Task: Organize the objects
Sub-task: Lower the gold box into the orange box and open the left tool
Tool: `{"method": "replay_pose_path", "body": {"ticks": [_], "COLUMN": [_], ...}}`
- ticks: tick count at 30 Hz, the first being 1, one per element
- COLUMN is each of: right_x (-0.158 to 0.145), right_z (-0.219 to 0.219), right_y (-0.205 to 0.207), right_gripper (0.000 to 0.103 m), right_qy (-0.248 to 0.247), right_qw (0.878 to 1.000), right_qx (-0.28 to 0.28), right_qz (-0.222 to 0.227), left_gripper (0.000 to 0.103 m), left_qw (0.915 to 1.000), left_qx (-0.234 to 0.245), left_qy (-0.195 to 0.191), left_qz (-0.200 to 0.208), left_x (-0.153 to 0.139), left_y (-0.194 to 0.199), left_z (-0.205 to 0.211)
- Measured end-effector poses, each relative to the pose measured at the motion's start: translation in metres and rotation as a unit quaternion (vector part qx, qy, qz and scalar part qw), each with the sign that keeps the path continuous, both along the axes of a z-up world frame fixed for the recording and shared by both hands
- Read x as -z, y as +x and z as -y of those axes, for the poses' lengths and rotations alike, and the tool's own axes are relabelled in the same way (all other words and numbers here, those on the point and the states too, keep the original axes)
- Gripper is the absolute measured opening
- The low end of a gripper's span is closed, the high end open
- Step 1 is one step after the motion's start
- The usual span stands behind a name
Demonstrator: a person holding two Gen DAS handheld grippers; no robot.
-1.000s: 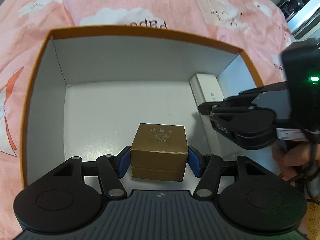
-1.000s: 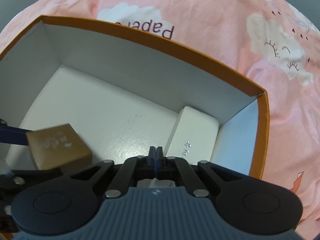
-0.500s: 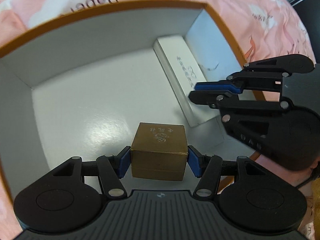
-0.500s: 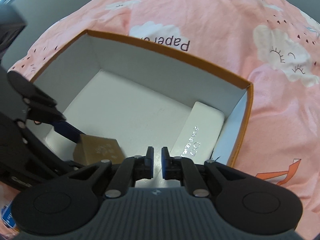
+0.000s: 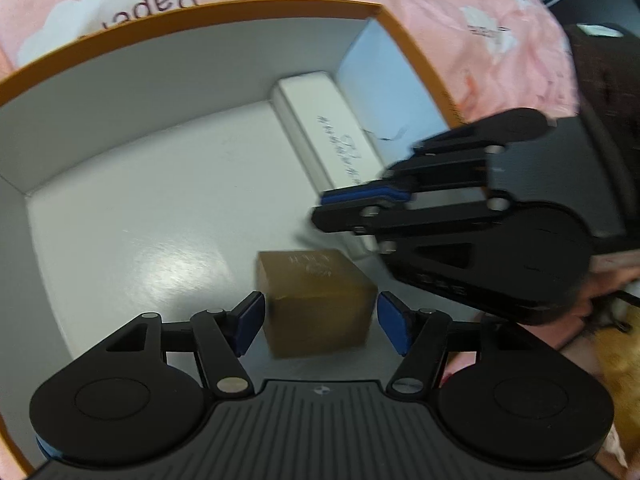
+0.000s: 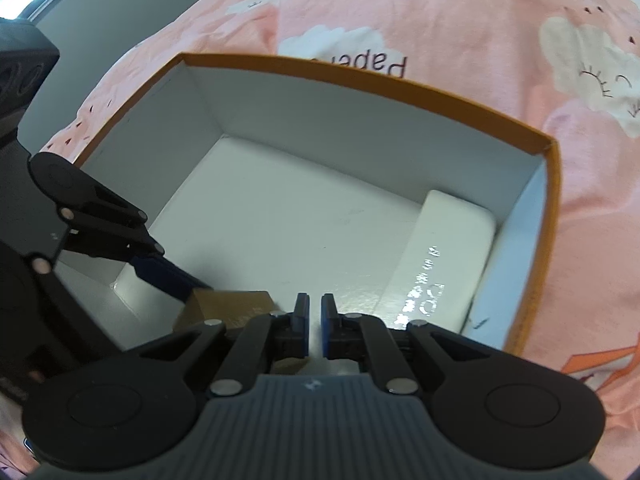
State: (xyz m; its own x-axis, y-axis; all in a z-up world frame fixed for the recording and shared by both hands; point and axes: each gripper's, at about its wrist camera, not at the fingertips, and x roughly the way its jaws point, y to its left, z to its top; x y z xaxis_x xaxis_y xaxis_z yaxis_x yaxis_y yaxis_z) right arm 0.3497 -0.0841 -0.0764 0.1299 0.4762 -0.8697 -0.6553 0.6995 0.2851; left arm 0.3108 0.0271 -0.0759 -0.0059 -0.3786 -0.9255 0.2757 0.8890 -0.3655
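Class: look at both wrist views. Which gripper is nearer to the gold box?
Left. The left gripper straddles the gold box, jaws opening, pads just clear of its sides. The right gripper, shut and empty, hovers beside and above it, nearer the white box.

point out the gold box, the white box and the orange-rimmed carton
gold box [image 5: 318, 308], left wrist view, on its front face
white box [image 6: 448, 256], right wrist view, on its top face
orange-rimmed carton [image 6: 360, 86], right wrist view, on its far rim
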Motion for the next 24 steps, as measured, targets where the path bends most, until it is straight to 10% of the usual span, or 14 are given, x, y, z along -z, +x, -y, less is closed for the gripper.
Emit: {"method": "replay_pose_path", "body": {"ticks": [13,24], "right_x": [0.009,0.006], "right_z": [-0.009,-0.01], "right_y": [-0.007,-0.015], "right_gripper": [0.007,0.007], "right_qy": [-0.01,-0.044], "right_qw": [0.998,0.996], "right_qx": [-0.043,-0.065], "right_qz": [-0.035,-0.032], "left_gripper": [0.033,0.024], "left_qw": [0.999,0.9945], "left_qx": [-0.01,-0.072], "left_qy": [-0.042,-0.068], "left_qz": [0.011,-0.033], "left_x": [-0.003,0.012], "left_y": [-0.009,-0.011], "left_z": [-0.011,-0.016]}}
